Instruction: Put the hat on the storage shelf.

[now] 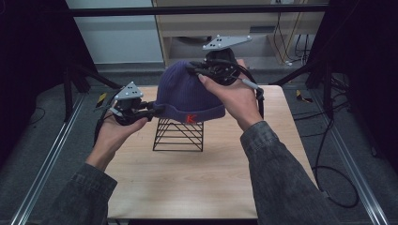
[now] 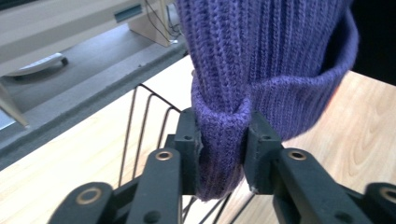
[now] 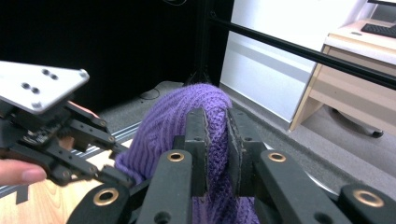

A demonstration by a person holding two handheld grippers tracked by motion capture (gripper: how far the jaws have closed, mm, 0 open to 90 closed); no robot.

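Wire rack top hidden under purple beanie

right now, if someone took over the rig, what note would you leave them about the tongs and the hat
Left tongs: shut on the folded brim of the purple knit hat, at its left edge.
Right tongs: shut on the hat's crown.
Hat: held between both tongs, over the black wire stand on the wooden table; whether it rests on the stand cannot be told.
Done: both grips are secure.
Left: probably seat the hat on the stand or lift it clear, then release both tongs.
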